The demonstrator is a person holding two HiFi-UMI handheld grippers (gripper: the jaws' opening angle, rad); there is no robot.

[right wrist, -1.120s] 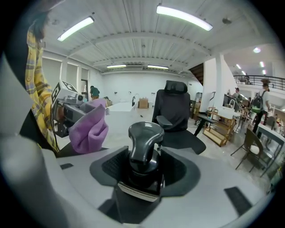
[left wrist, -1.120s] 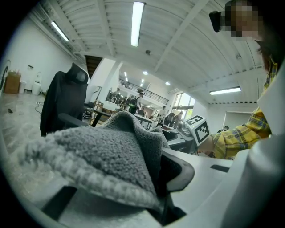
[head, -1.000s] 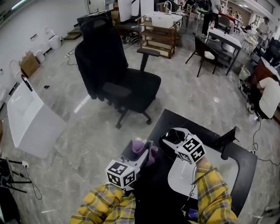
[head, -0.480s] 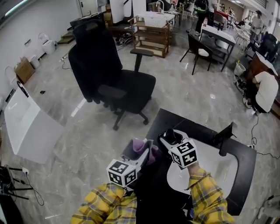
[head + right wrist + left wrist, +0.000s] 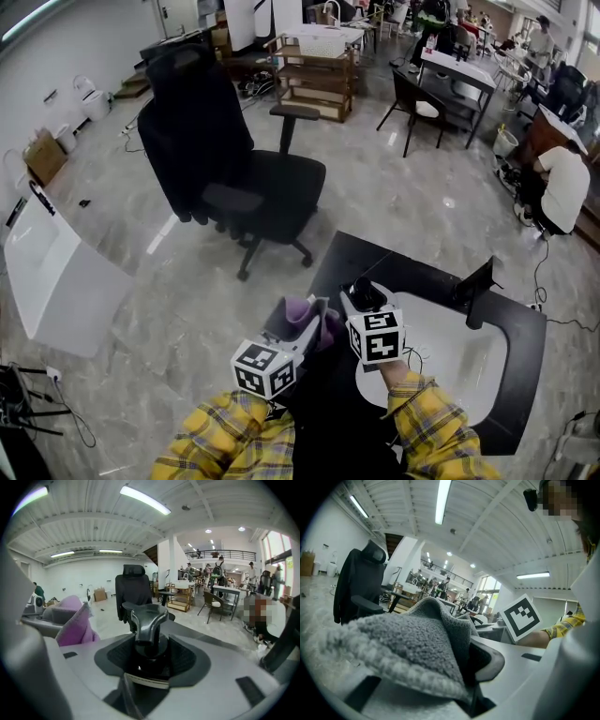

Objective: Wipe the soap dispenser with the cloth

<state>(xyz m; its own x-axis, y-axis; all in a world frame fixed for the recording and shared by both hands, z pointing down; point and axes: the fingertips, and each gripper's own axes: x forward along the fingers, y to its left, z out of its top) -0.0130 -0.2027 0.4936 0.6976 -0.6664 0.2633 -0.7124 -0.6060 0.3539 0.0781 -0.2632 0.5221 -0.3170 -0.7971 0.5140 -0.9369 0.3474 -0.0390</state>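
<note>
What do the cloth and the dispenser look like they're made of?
The cloth looks like soft terry or microfibre, with a matte finish and a nubby, looped pile. The dispenser looks like glossy black plastic, possibly coated metal. Its top is smooth and moulded and carries soft highlights.

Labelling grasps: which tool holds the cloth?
The left tool, clamped on the purple fluffy cloth; the right tool grips the black pump-top soap dispenser instead.
</note>
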